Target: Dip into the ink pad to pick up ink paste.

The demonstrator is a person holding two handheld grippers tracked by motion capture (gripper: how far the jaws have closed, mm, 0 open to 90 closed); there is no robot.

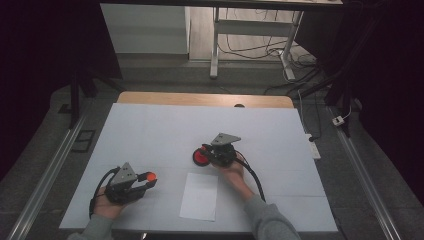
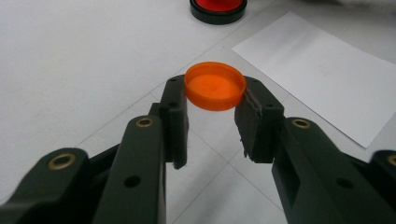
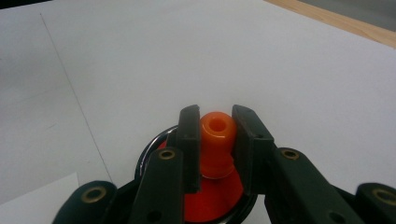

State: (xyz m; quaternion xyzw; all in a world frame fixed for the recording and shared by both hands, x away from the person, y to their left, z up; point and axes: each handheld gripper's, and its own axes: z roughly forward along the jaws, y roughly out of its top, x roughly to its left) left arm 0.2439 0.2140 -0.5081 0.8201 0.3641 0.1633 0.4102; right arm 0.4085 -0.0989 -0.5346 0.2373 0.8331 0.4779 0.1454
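An orange round cap [image 2: 215,85] is pinched between the pads of my left gripper [image 2: 212,126], a little above the table; in the high view that orange cap [image 1: 149,176] sits at the tip of the left gripper [image 1: 146,181], at the table's front left. My right gripper [image 3: 215,149] is shut on an orange stamp handle with a hole in its top [image 3: 217,135], which stands over a round black tray with a red pad [image 3: 212,205]. In the high view the right gripper [image 1: 210,152] is at the table's middle, beside the red pad [image 1: 201,157].
A white sheet of paper [image 1: 199,196] lies flat near the front edge, between the two hands. White covering [image 1: 165,130] spreads over the table, with a wooden edge [image 1: 200,98] at the back. Cables trail from both grippers.
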